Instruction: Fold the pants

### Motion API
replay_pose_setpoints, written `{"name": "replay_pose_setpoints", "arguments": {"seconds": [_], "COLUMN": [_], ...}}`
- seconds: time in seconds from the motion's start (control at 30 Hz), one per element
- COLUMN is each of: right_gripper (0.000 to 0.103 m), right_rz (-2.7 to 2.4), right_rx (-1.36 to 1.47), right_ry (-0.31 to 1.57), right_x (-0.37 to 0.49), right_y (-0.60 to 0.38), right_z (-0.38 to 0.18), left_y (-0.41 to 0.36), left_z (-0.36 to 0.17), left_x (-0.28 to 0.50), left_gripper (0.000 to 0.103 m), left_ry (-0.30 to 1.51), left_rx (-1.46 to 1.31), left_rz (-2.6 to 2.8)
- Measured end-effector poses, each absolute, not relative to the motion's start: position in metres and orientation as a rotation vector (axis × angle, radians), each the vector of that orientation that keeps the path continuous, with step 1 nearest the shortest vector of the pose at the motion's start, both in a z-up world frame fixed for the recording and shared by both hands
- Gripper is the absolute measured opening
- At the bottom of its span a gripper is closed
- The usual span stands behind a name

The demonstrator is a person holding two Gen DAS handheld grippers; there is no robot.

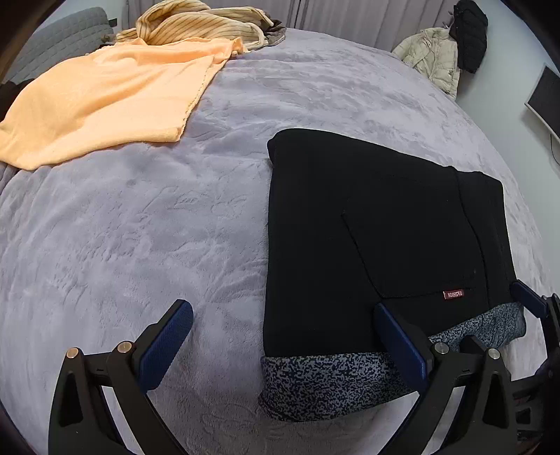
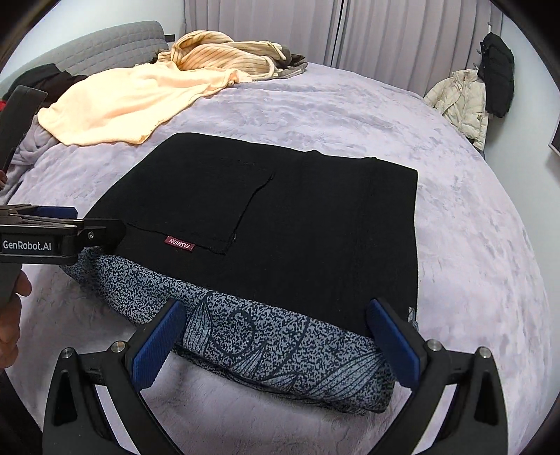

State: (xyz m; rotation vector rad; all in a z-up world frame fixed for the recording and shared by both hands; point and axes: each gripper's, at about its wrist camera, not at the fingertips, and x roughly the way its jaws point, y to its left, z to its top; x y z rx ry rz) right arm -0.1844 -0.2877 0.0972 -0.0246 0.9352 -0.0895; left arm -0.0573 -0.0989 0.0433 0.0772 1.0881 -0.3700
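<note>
The black pants (image 1: 367, 227) (image 2: 280, 217) lie folded flat into a rectangle on the lilac bed cover (image 1: 140, 227), with a pocket and a red label facing up. Speckled grey-blue fabric (image 1: 325, 385) (image 2: 280, 350) sticks out from under their near edge; I cannot tell whether it belongs to the pants. My left gripper (image 1: 285, 336) is open, one finger over the bed and the other over the pants' near edge. My right gripper (image 2: 276, 337) is open and straddles the speckled fabric. In the right wrist view, the left gripper (image 2: 70, 231) appears side-on at the pants' left corner.
An orange cloth (image 1: 105, 98) (image 2: 122, 101) and a striped yellow garment (image 1: 196, 21) lie at the far left of the bed, by a grey headboard (image 2: 105, 45). Jackets (image 1: 437, 56) hang on the far wall. A hand (image 2: 10, 315) shows at the left edge.
</note>
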Motion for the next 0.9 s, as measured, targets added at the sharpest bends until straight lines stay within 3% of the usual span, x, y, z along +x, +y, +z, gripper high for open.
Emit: {"name": "replay_pose_setpoints", "arguments": {"seconds": [0.4,0.63,0.9], "right_gripper": [0.103,0.103,0.103], "right_rz": [-0.103,-0.16,-0.217], "right_rx": [-0.074,0.014,0.098], "right_ry": [1.018,0.928,0.975], "right_x": [-0.179,-0.212,-0.218], "right_y": [-0.282,-0.274,-0.28], "right_z": [0.096,0.137,0.132], "left_y": [-0.106,-0.108,-0.111], "left_z": [0.051,0.085,0.095], "left_x": [-0.061,-0.091,-0.113], "left_gripper": [0.103,0.103,0.103], "left_ry": [1.085,0.982,0.923], "left_rx": [0.139,0.163,0.096], "left_rz": [-0.337,-0.378,-0.356]}}
